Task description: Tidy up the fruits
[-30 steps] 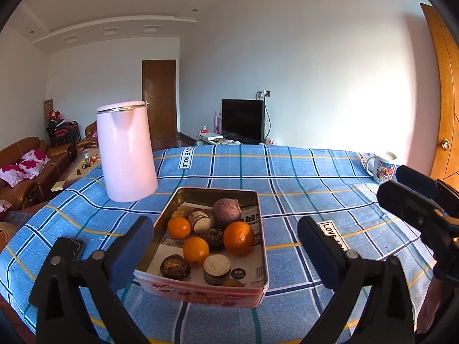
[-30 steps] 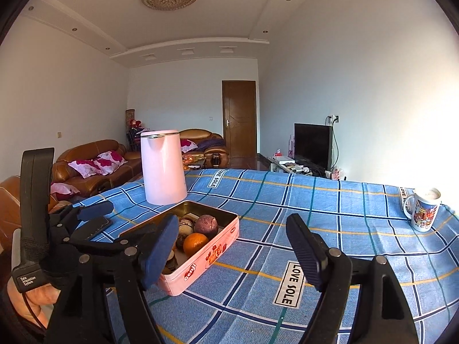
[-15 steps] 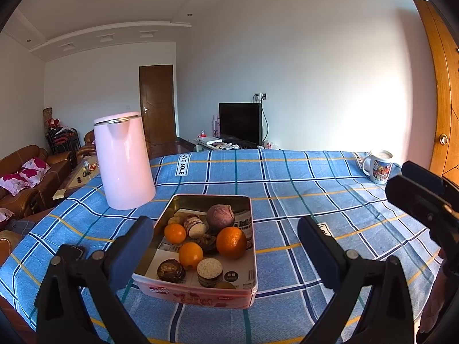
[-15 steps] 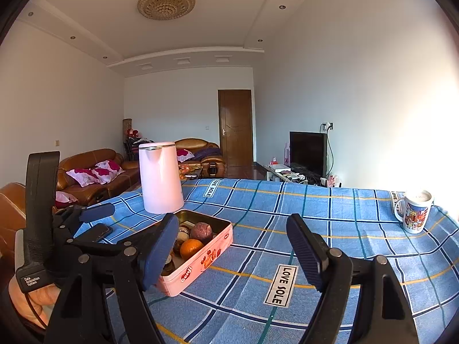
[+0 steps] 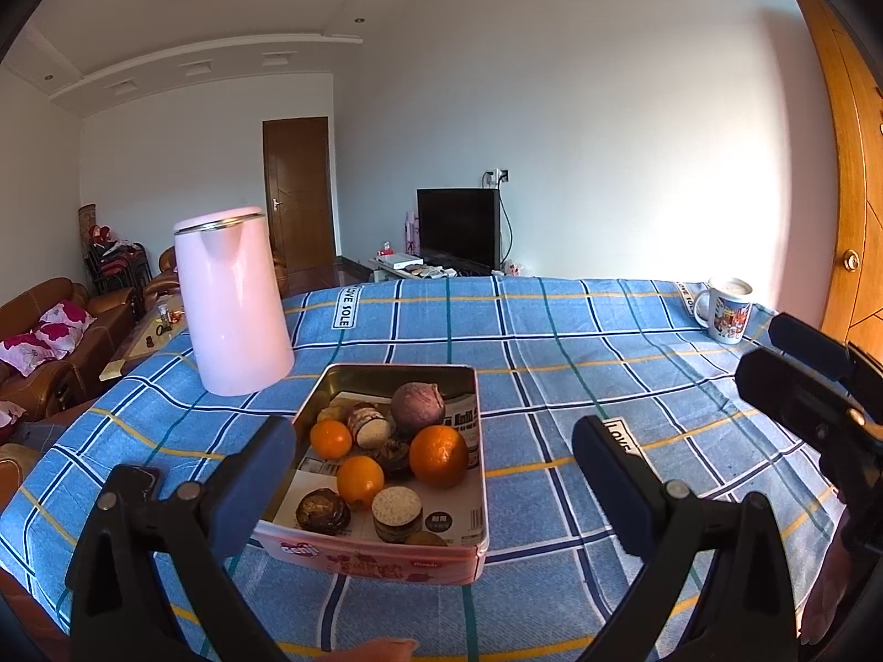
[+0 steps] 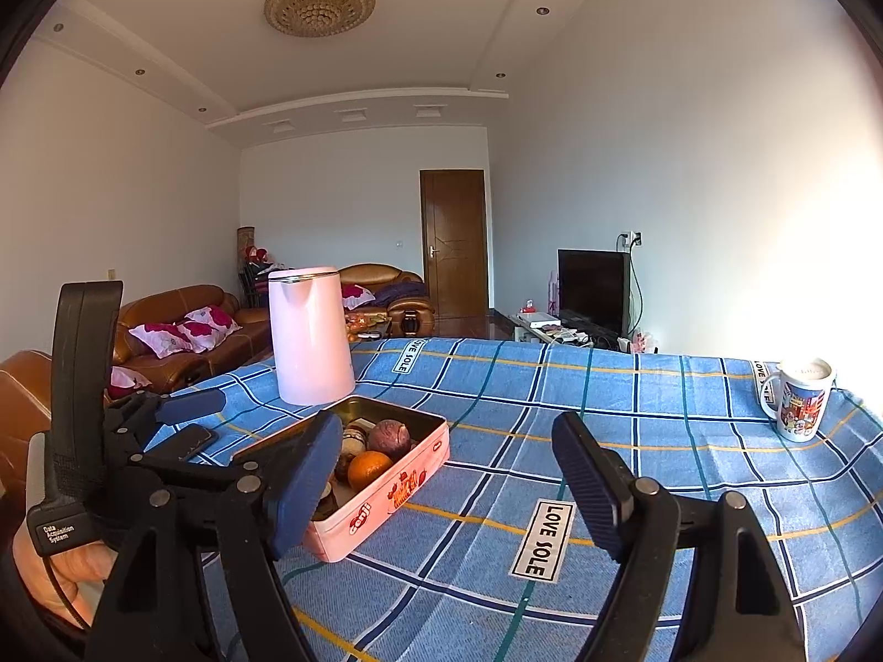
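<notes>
Lower centre of the left view, the pink tin point(image 5: 386, 551) is holding oranges point(image 5: 439, 455) amid crowded snacks. Left gripper point(image 5: 433, 488) and right gripper point(image 6: 447, 488) are both hanging spread apart, empty; risk: knocking neighbouring pieces.

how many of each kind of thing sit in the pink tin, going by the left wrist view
In the pink tin:
oranges: 3
purple round fruit: 1
dark brown round pieces: 4
yellowish items, partly hidden: 2
total: 10, possibly more underneath
</notes>
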Demonstrator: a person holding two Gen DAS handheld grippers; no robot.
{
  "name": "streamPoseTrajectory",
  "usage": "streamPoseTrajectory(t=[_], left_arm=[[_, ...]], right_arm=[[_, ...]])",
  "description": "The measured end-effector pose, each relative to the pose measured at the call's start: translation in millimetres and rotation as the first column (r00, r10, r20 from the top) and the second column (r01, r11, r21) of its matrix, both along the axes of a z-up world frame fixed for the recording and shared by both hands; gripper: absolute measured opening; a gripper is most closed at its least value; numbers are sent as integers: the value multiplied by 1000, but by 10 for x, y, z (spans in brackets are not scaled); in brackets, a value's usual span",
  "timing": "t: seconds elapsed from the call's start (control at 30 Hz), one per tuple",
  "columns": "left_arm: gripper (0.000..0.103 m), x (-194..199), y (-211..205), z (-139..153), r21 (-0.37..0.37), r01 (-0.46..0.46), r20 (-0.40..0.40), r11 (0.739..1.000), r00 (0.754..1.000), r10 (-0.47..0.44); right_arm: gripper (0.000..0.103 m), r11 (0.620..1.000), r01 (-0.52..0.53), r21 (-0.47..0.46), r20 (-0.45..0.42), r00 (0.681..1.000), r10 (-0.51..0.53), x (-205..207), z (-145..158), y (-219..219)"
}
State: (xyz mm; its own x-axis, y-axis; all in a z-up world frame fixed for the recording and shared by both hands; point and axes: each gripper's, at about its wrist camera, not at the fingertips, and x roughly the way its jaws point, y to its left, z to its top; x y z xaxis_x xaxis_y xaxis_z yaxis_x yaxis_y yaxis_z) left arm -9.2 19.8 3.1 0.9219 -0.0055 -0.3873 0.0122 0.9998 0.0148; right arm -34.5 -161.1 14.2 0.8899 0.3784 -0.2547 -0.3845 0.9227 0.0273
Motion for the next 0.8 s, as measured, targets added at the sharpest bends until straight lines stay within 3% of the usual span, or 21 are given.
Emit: streamPoseTrajectory(t=[0.8], left_arm=[[103,8,-34,-21,18,-12,-7,1000,1000,12]], right_arm=[[80,1000,6,6,-31,1000,-6,22,-103,-100]])
